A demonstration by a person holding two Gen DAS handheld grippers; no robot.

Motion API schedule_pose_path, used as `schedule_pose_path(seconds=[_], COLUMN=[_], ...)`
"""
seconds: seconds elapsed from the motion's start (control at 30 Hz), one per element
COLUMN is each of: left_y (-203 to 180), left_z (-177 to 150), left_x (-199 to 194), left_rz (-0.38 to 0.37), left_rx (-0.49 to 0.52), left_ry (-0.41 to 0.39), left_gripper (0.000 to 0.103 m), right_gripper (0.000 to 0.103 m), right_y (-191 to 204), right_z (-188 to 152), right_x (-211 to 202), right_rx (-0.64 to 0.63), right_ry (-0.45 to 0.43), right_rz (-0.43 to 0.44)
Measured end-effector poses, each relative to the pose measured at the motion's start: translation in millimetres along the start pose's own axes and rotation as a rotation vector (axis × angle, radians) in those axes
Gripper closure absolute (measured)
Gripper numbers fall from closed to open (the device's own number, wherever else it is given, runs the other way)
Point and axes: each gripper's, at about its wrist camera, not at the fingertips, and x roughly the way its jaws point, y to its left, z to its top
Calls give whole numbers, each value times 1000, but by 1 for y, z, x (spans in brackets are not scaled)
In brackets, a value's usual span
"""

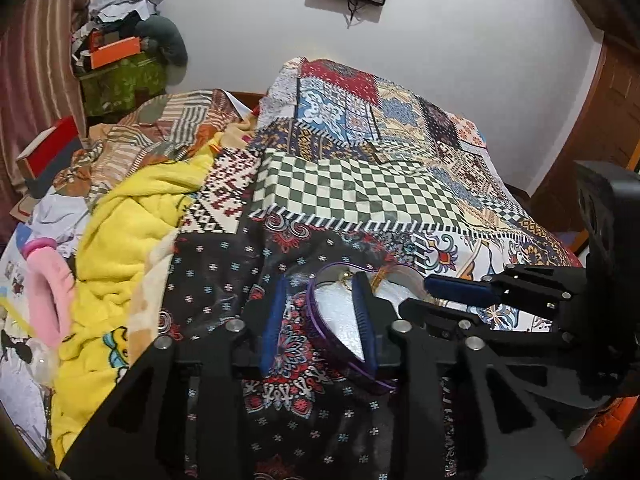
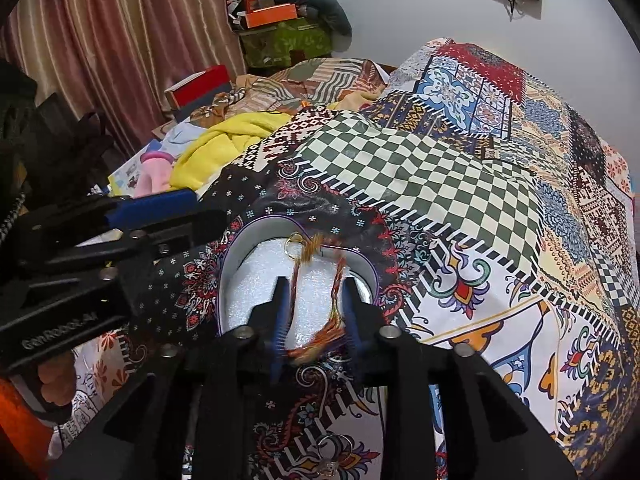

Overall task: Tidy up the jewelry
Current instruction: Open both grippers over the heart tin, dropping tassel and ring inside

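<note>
One heart-shaped box [image 2: 240,280] holds thread bracelet [image 2: 316,272] | right fingers [image 2: 280,308] apart, straddling bracelet | left fingers [image 1: 276,312] apart

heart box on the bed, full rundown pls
The heart box is a shallow open container with no lid on it, with a thin purple rim, pale inner wall and a glittery white foam-like lining. It lies flat on the dark floral patch of the bedspread, lobes pointing away from the cameras. A braided multicolour thread bracelet with a gold ring lies across it, its tassel between the right gripper jaws. The left gripper jaws straddle one side wall, open.
</note>
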Motion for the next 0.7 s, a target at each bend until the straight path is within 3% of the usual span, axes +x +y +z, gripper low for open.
schedule_pose_path(seconds=[0.2, 0.7], left_y=[3, -20], left_z=[2, 0], left_x=[-10, -63], left_rz=[16, 31], left_rx=[-13, 26], left_ry=[-14, -82], left_gripper=[69, 62], right_gripper=[59, 56], right_y=[2, 3], right_z=[1, -7], right_x=[-9, -70], right_rx=[-12, -2], right_ry=[-25, -106], right_rz=[-40, -110])
